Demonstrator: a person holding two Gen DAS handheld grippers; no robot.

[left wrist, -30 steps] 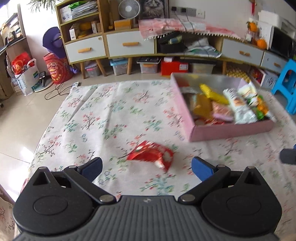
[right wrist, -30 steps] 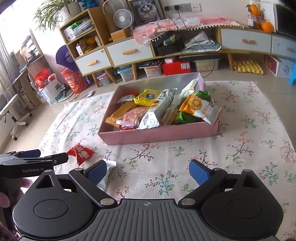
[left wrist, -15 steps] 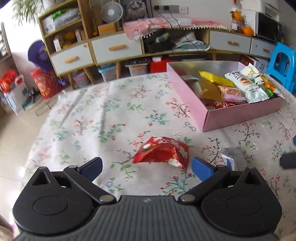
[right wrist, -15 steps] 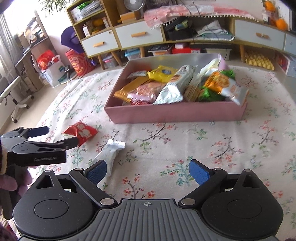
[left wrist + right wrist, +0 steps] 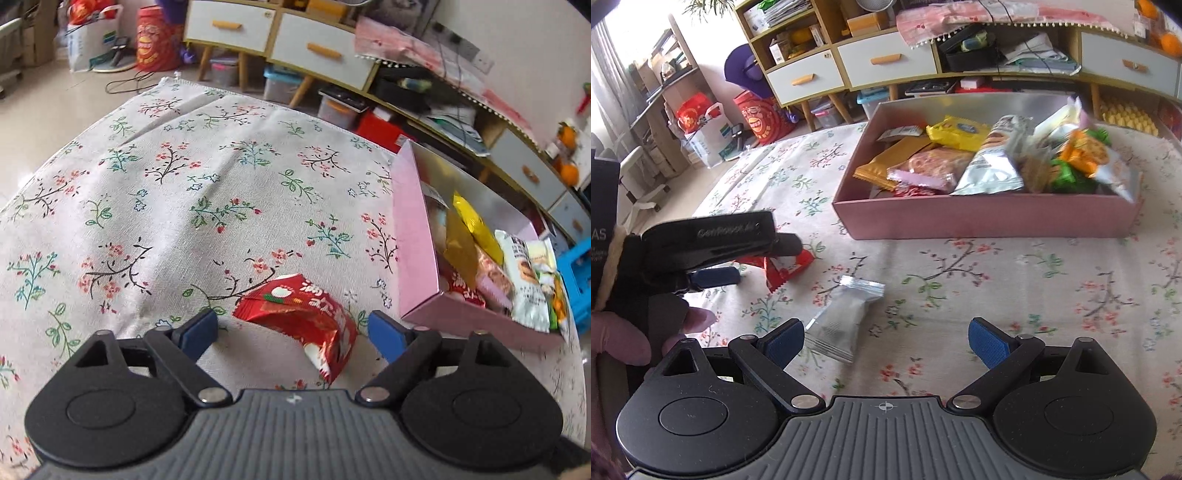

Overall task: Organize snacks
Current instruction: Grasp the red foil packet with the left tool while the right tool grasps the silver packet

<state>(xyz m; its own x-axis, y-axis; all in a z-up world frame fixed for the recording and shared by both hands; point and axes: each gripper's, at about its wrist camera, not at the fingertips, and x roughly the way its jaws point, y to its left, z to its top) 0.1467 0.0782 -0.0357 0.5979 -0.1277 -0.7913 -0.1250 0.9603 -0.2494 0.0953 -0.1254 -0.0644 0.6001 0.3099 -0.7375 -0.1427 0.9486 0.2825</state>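
A crumpled, glossy red foil snack packet (image 5: pixel 301 317) with white lettering lies on the floral-clothed counter (image 5: pixel 155 192), between the released left tongs (image 5: pixel 291 332), short of the pink cardboard box (image 5: pixel 413 236). The right tongs (image 5: pixel 886 341) gape beside a silver sachet (image 5: pixel 842 317).

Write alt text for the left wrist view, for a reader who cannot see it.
The open left gripper frames a crumpled red snack packet lying between its blue fingertips on a floral tablecloth. To the right sits a pink box already holding assorted snack packets, with drawers and clutter behind the table.
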